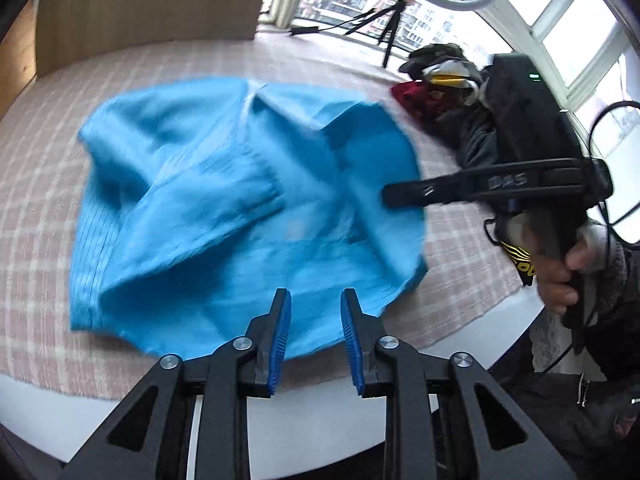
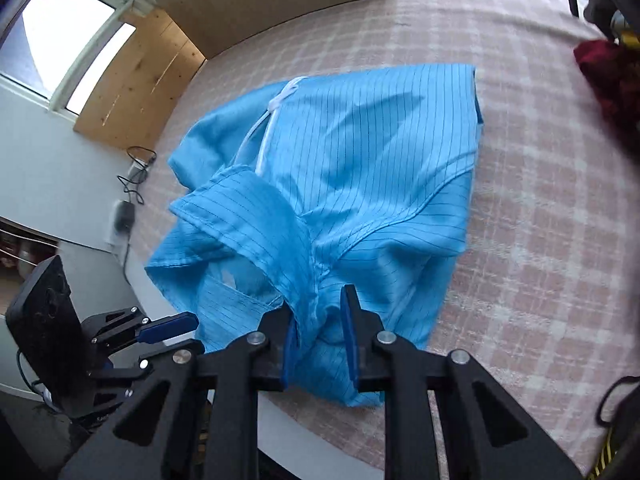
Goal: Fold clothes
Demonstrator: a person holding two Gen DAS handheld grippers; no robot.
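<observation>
A bright blue pinstriped garment (image 1: pixel 240 200) lies crumpled on a bed with a pink checked cover (image 1: pixel 40 220). Its collar and white zip (image 2: pixel 264 132) face up. In the right wrist view a bunch of the garment's near edge (image 2: pixel 316 316) sits pinched between the blue pads of my right gripper (image 2: pixel 318 308), which is shut on it. The left wrist view shows that gripper (image 1: pixel 390 194) at the garment's right edge. My left gripper (image 1: pixel 316 294) hovers over the near hem with its pads apart and no fabric between them. It also shows beside the garment's left edge as the left gripper (image 2: pixel 172 328).
A pile of dark, red and white clothes (image 1: pixel 440 88) lies at the far right of the bed. A tripod (image 1: pixel 390 28) and ring light stand by the window. A hand (image 1: pixel 560 280) holds the right gripper. Cables and an adapter (image 2: pixel 124 216) lie left of the bed's white edge.
</observation>
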